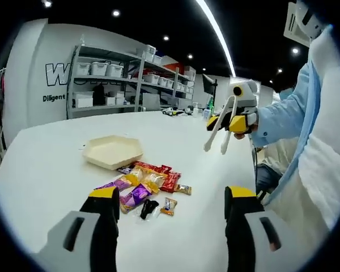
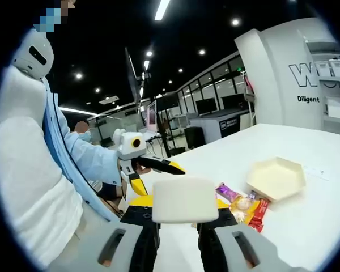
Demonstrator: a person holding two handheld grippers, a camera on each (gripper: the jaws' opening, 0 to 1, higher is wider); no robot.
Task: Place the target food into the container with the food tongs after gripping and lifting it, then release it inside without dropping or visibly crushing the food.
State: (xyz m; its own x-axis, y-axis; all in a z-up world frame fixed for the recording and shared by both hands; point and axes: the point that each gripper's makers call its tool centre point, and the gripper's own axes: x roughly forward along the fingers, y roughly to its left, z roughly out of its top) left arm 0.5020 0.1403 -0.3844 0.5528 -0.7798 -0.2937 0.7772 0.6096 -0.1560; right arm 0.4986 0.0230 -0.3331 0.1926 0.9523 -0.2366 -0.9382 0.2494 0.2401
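- Left gripper (image 1: 170, 209): in the left gripper view its yellow-tipped black jaws stand wide apart with nothing between them, hovering over the white desk (image 1: 45, 170) just short of the pile of small wrapped snacks (image 1: 147, 187).
- The snack pile lies straight ahead of these jaws and is nearer this gripper; the purple, yellow and red packets run in a loose band slanting up to the right.
- The cream hexagonal paper tray (image 1: 112, 152) sits just beyond the pile, slightly left, open side up and empty.
- Right gripper (image 1: 233, 122) is raised, well apart from the pile, its jaws closed on the white plastic food tongs (image 1: 218, 133), whose arms point down-left towards the snacks.
- The path from tongs to pile looks clear.
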